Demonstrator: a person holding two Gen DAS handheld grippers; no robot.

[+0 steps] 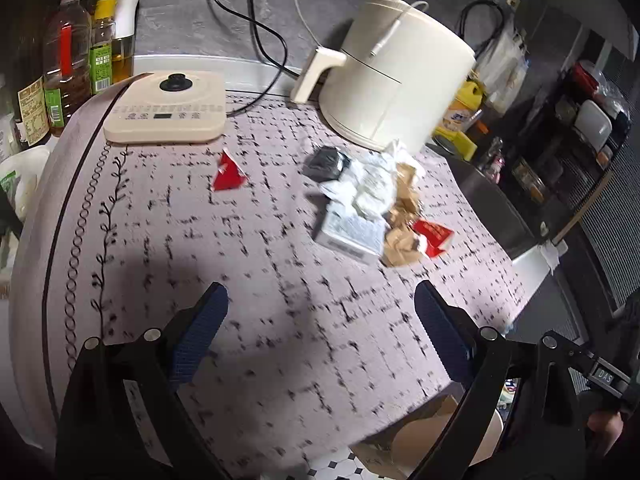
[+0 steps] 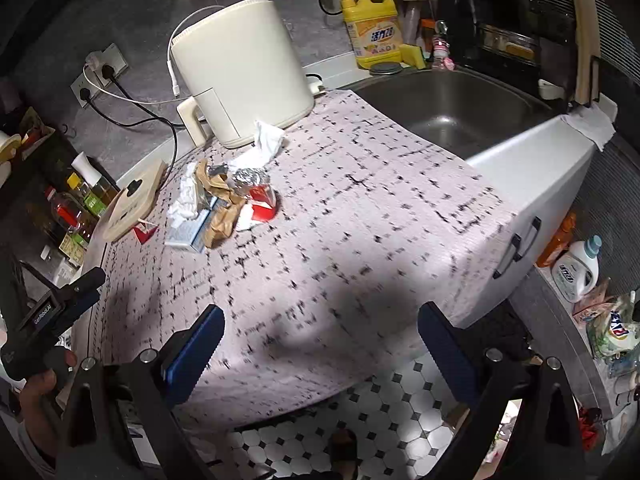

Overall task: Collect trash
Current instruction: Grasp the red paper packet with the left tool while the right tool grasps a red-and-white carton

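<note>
A pile of trash (image 1: 372, 200) lies on the patterned counter mat in front of the air fryer: white tissues, brown paper, a small flat box (image 1: 348, 234), a dark wrapper (image 1: 326, 162) and a red wrapper (image 1: 434, 236). A separate red wrapper (image 1: 228, 172) lies to the left. In the right wrist view the pile (image 2: 224, 200) also holds crumpled foil (image 2: 250, 178); the lone red wrapper (image 2: 144, 232) is at its left. My left gripper (image 1: 320, 328) is open and empty, short of the pile. My right gripper (image 2: 320, 340) is open and empty over the mat's front edge.
A cream air fryer (image 1: 392, 76) stands behind the pile. A flat induction cooker (image 1: 168, 108) sits at the back left, with oil bottles (image 1: 68, 60) beyond. A steel sink (image 2: 452, 108) is at the right, with a yellow detergent bottle (image 2: 374, 30). A paper bag (image 1: 432, 436) stands on the floor below the counter edge.
</note>
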